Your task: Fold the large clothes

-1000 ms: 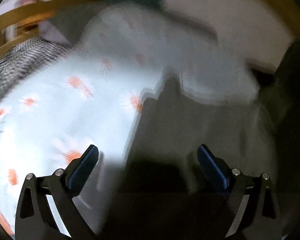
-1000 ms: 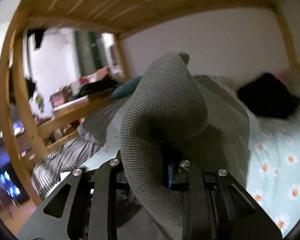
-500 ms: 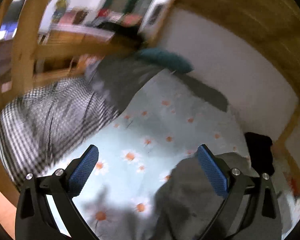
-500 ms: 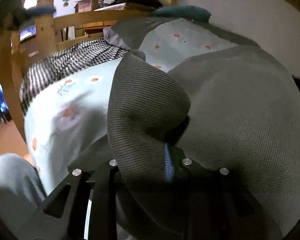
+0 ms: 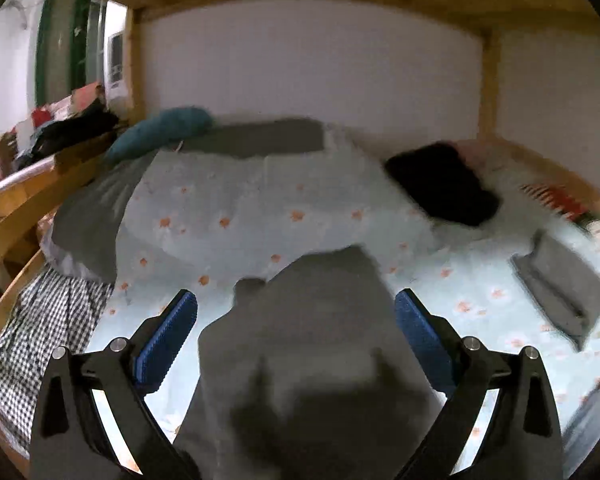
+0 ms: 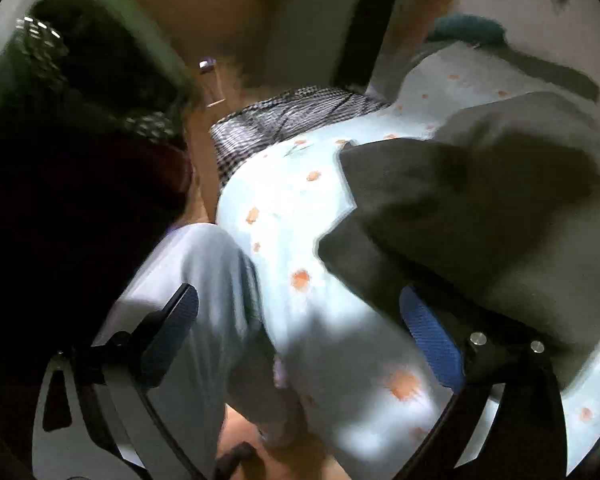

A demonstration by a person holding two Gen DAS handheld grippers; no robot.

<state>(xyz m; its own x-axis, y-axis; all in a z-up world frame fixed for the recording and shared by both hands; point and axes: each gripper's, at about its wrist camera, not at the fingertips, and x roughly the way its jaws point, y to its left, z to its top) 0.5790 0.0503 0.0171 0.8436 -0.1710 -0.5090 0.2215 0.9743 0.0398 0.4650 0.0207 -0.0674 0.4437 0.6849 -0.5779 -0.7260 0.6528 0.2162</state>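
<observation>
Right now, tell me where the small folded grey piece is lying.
In the left wrist view, the folded grey piece lies at the right on the daisy-print sheet, right of the big grey garment and below the black bundle.

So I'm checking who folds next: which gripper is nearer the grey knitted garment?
Right. The right gripper, just opened, has one finger at the grey knitted garment's edge; the open left gripper hangs above it.

no readable text, labels, brands or numbers in either view
</observation>
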